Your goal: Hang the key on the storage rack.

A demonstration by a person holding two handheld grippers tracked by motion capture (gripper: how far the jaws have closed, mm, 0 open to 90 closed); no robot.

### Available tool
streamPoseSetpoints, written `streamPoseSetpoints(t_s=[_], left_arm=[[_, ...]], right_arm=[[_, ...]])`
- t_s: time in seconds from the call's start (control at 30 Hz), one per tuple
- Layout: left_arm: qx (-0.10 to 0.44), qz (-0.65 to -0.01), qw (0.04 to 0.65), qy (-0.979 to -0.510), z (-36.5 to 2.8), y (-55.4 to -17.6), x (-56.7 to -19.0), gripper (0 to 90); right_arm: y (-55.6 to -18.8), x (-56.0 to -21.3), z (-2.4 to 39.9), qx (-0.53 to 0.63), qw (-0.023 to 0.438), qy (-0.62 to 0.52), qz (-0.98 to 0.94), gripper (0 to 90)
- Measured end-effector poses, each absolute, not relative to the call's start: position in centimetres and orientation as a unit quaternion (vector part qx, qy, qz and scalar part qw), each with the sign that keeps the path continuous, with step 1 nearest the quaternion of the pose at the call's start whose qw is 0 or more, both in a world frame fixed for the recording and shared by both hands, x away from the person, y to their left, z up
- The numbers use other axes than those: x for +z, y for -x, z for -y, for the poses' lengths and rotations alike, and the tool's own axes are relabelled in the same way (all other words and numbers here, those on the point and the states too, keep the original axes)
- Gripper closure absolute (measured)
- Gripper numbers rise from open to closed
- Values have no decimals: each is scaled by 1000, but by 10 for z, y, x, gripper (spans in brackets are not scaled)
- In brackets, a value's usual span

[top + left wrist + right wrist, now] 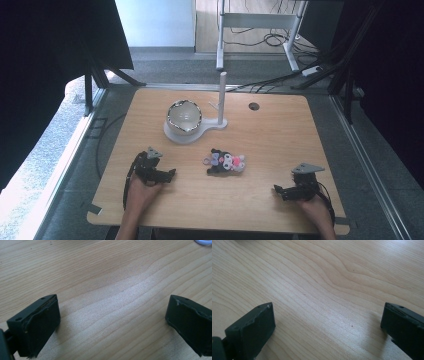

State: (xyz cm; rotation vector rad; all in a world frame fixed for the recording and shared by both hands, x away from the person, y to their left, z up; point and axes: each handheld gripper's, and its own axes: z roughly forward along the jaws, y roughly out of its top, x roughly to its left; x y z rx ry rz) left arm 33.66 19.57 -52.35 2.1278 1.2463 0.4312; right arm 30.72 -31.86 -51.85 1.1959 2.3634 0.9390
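Your left gripper [167,174] sits in the lower left of the high view, resting on the wooden table [280,135], jaws spread wide with nothing between them (bare wood grain between the two black pads [37,325] in the left gripper view). Your right gripper [278,191] is in the lower right of the high view, also down on the table, jaws wide apart and empty; the right gripper view has plain wood between its pads [253,331].

The small plush toy [225,162] (black, with pink and white bits) lies at the centre of the frame, between your two grippers, nearer the left one and well apart from both. Above it, upper centre, a bowl [184,116] sits on a white stand [192,134] with an upright post [222,96] at its right.
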Motion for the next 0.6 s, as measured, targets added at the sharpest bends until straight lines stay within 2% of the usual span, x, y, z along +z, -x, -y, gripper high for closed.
streamPoseSetpoints(t_s=[0.6], left_arm=[[163,-473,314,-807,-196,-337,-523,0]], right_arm=[[-314,-500,311,303,159,-380,-860,0]])
